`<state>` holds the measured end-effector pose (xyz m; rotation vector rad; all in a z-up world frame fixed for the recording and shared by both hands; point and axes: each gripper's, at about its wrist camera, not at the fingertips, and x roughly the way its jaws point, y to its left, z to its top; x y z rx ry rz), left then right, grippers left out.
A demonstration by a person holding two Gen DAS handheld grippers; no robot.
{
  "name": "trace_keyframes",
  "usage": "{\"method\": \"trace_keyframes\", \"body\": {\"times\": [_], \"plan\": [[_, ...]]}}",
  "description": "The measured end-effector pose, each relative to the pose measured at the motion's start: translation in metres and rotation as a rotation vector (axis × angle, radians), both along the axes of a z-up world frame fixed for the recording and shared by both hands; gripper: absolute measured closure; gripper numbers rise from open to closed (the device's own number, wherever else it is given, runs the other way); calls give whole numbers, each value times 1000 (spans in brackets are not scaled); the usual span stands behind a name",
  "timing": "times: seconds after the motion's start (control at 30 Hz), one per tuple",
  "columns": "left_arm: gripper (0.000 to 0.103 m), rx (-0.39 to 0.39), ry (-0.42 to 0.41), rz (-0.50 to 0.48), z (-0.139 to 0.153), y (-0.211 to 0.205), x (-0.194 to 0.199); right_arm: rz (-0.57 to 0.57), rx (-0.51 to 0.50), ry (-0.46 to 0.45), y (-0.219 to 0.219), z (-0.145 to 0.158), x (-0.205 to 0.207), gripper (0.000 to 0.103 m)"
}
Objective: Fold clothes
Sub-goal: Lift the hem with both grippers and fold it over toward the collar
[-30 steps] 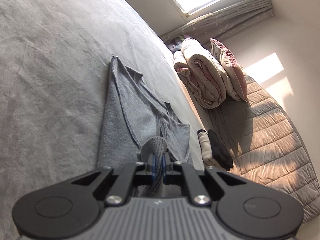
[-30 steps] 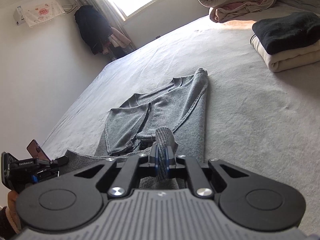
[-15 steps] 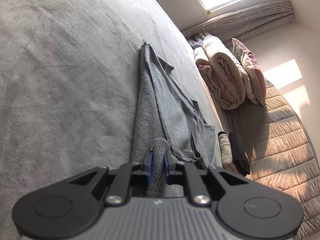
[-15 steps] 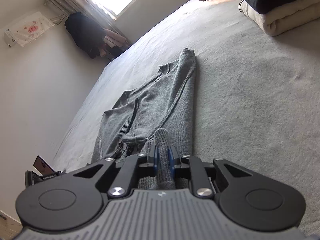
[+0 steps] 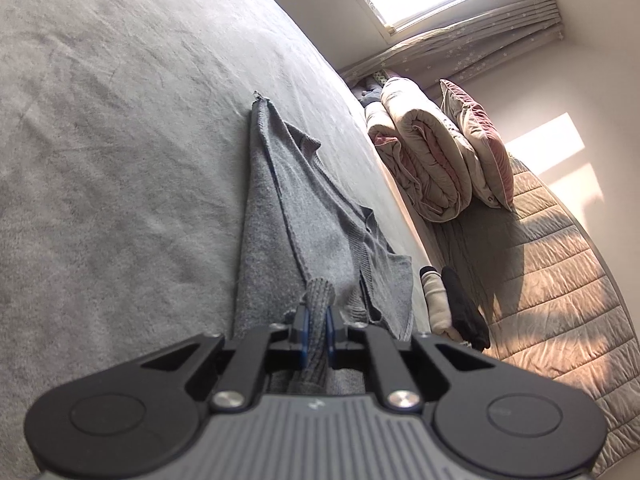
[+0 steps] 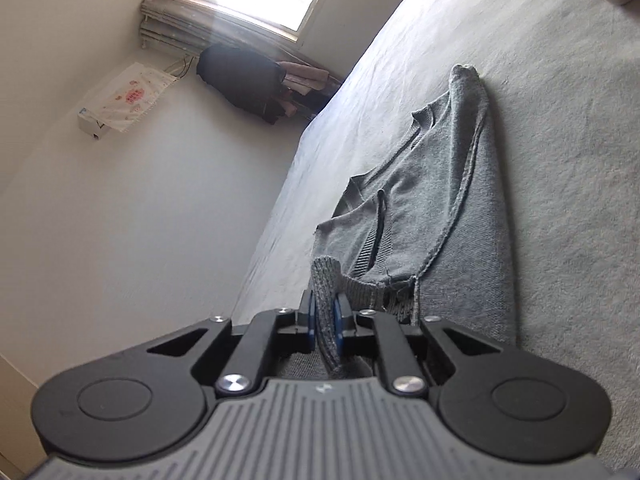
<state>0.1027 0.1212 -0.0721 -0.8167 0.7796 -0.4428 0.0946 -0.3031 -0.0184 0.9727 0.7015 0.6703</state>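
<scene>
A grey knit sweater [image 5: 276, 216] lies on the grey bed sheet, stretched lengthwise away from both cameras; it also shows in the right wrist view [image 6: 440, 200]. My left gripper [image 5: 315, 320] is shut on a ribbed edge of the sweater, which bulges up between the blue pads. My right gripper [image 6: 325, 318] is shut on another ribbed edge of the same sweater. Both hold the near end lifted off the bed while the far end rests on the sheet.
The grey bed sheet [image 5: 120, 140] spreads wide to the left. A rolled duvet [image 5: 424, 160] and a pillow [image 5: 480, 148] lie on a quilted mattress [image 5: 560, 280]. Folded white and black clothes [image 5: 452, 300] sit beside the sweater. Dark clothes [image 6: 244, 80] hang by the window.
Both grippers have lifted and tilted with the sweater's near edge, pulling it into a longer, narrower shape. The right view swung left toward the wall; the other gripper has left that view.
</scene>
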Motion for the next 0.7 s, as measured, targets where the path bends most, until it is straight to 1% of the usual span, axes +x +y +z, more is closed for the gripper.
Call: {"method": "trace_keyframes", "body": {"times": [0.03, 0.1, 0.17, 0.2, 0.3, 0.37, 0.4, 0.43, 0.5, 0.53, 0.63, 0.7], "plan": [[95, 11, 3, 2, 0, -1, 0, -28, -22, 27, -4, -2, 0, 90], [95, 40, 18, 14, -2, -1, 1, -88, -134, 83, -7, -5, 3, 90], [95, 41, 24, 21, -4, 0, 1, -132, -242, 113, -9, -8, 4, 90], [95, 39, 25, 23, -4, 0, 1, -140, -267, 108, -8, -6, 4, 93], [96, 40, -13, 27, 1, 0, -1, -144, -302, 61, -2, 4, 0, 93], [96, 8, -43, 49, 4, 4, -4, -151, -315, 14, 1, 13, -5, 93], [96, 0, -48, 58, 4, 5, -4, -155, -338, 5, 3, 14, -5, 93], [96, 13, -45, 70, 4, 6, -4, -158, -369, 4, 5, 14, -5, 93], [96, 67, -15, 79, 0, 4, -1, -165, -432, 1, 9, 13, -5, 93], [96, 84, -14, 81, -2, 2, -2, -168, -463, -1, 11, 13, -4, 93], [95, 128, -26, 84, 2, -2, -3, -164, -508, -3, 19, 4, -2, 93], [94, 156, -38, 87, 10, -2, -5, -166, -511, -8, 19, 6, -1, 89]]}}
